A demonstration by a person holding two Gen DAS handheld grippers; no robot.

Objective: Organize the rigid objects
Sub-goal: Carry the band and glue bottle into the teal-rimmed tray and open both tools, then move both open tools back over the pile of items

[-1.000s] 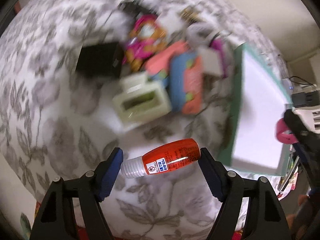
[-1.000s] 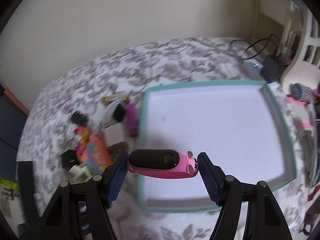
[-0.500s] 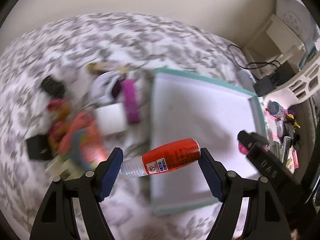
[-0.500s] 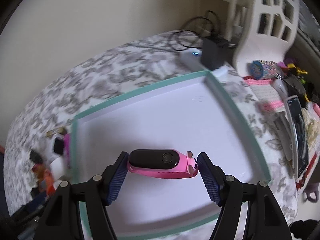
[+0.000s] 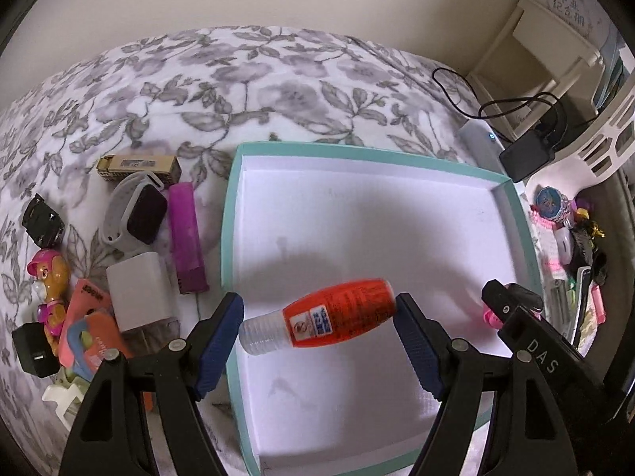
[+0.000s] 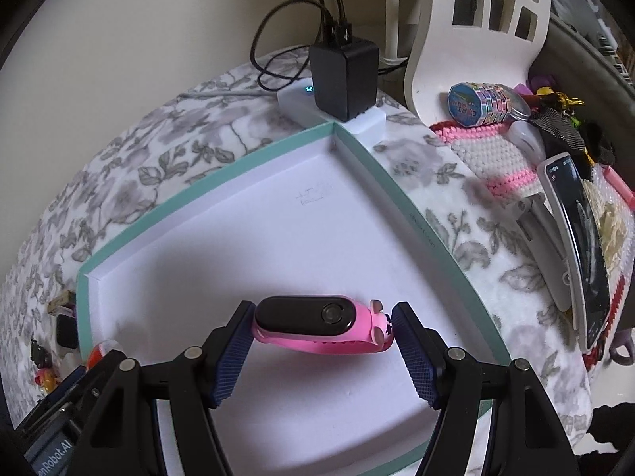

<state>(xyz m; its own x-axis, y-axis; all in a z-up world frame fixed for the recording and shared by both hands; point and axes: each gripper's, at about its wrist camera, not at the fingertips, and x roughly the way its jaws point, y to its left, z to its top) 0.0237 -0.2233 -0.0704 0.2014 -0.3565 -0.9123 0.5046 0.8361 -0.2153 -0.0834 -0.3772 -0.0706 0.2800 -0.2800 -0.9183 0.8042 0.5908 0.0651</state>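
My left gripper (image 5: 319, 319) is shut on an orange bottle with a clear cap (image 5: 329, 315), held sideways above the near left part of a shallow white box with a teal rim (image 5: 228, 214). My right gripper (image 6: 323, 327) is shut on a pink wristband with a black face (image 6: 317, 323), held above the same box (image 6: 246, 162). The right gripper's body also shows in the left wrist view (image 5: 528, 329), at the box's right side.
Left of the box lie a purple bar (image 5: 184, 234), a grey watch (image 5: 137, 210), a white charger (image 5: 139, 289), a toy dog (image 5: 49, 277) and other small items. A black power adapter (image 6: 343, 77) and a cluttered pink mat (image 6: 496, 154) sit beyond the box's right side.
Both grippers moved right, from over the pile of items to above the box, each still holding its object.
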